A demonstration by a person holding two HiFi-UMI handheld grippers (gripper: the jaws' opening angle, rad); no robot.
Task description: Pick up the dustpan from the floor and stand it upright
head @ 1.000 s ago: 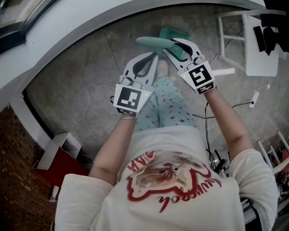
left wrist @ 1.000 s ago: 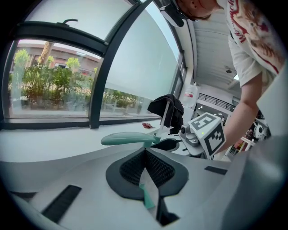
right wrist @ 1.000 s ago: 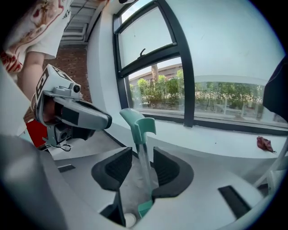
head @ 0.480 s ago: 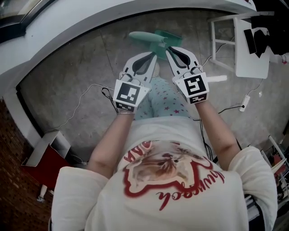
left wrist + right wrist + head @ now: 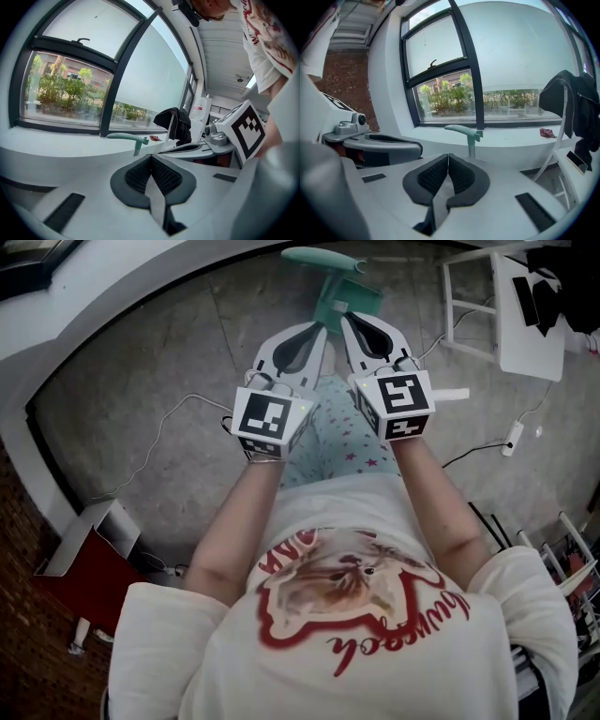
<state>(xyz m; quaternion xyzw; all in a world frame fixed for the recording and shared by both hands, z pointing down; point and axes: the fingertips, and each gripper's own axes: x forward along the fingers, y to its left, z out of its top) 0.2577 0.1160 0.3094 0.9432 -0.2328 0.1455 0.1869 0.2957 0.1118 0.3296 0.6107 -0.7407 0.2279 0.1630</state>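
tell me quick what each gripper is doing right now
left gripper: closed, nothing in it.
right gripper: jaws have just been closing, now shut; the dustpan stands right past the tips, nothing visible between the pads.

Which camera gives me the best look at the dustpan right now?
The head view: it shows the teal dustpan, pan and handle together. The left and right gripper views catch only the handle's curved top and stem past the jaws.
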